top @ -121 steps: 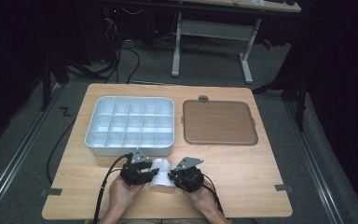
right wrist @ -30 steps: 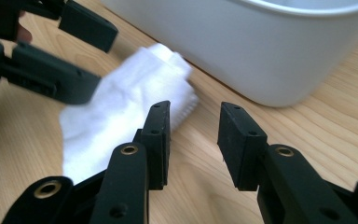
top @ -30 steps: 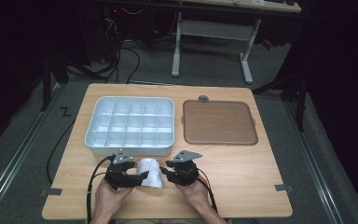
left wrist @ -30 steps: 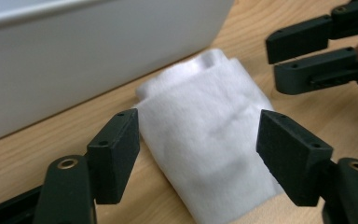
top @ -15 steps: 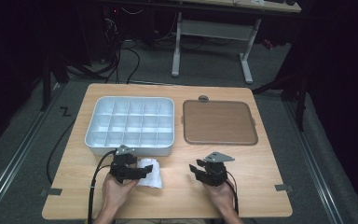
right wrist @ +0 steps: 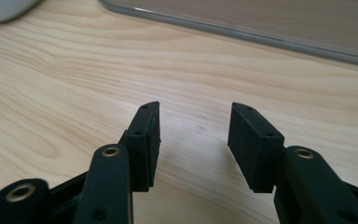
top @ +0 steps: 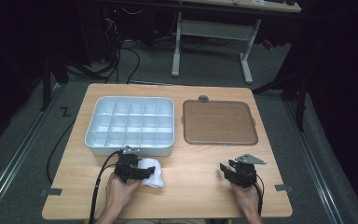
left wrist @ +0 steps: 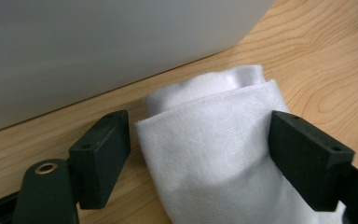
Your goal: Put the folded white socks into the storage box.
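A folded white cloth [top: 152,172] is straddled by the left tool [top: 142,173] at the surface's near left, just before the compartment tray [top: 129,122] — whether gripped cannot be told. The right tool [top: 225,171], released and just widened, is held empty; a firm left grip seems called for next.

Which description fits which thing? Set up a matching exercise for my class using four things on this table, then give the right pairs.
Things:
1. white folded cloth
2. compartment tray
3. brown tray
4. right gripper

Descriptions:
A. flat, on the table's far right part
B. jaws apart over bare wood, nothing between them
C. lies between the left gripper's jaws
D. white, divided into many cells

Pairs: 1-C, 2-D, 3-A, 4-B
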A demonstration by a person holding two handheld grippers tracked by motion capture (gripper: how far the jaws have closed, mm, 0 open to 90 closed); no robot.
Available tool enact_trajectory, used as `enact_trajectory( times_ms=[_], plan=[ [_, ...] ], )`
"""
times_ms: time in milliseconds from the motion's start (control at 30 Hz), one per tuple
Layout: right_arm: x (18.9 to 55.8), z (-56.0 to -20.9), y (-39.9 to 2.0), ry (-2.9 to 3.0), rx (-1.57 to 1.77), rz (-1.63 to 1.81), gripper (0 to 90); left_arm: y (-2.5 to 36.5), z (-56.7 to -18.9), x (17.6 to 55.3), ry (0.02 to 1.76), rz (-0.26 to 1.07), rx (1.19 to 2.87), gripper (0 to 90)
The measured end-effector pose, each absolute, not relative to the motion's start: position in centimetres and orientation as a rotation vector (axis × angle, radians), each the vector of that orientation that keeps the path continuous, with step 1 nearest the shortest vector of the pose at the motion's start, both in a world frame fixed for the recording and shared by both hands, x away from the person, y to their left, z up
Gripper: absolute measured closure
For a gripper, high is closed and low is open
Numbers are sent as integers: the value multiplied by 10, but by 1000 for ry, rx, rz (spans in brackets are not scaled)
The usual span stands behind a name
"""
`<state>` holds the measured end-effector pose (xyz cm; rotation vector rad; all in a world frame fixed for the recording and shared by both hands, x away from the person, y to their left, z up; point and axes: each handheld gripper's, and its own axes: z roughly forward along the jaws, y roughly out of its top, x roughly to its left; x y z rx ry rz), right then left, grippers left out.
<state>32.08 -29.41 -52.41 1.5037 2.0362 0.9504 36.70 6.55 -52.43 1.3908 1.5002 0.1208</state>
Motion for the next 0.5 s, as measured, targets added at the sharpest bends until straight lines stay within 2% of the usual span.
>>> enact_trajectory(
  times_ms=[333, 500],
  plan=[
    [319, -531, -314, 1978, 1537, 900, 473, 61, -524, 365, 1491, 72, 1392, 379],
    [320, -531, -309, 1986, 1513, 847, 424, 61, -524, 365, 1500, 51, 1388, 414]
  ],
)
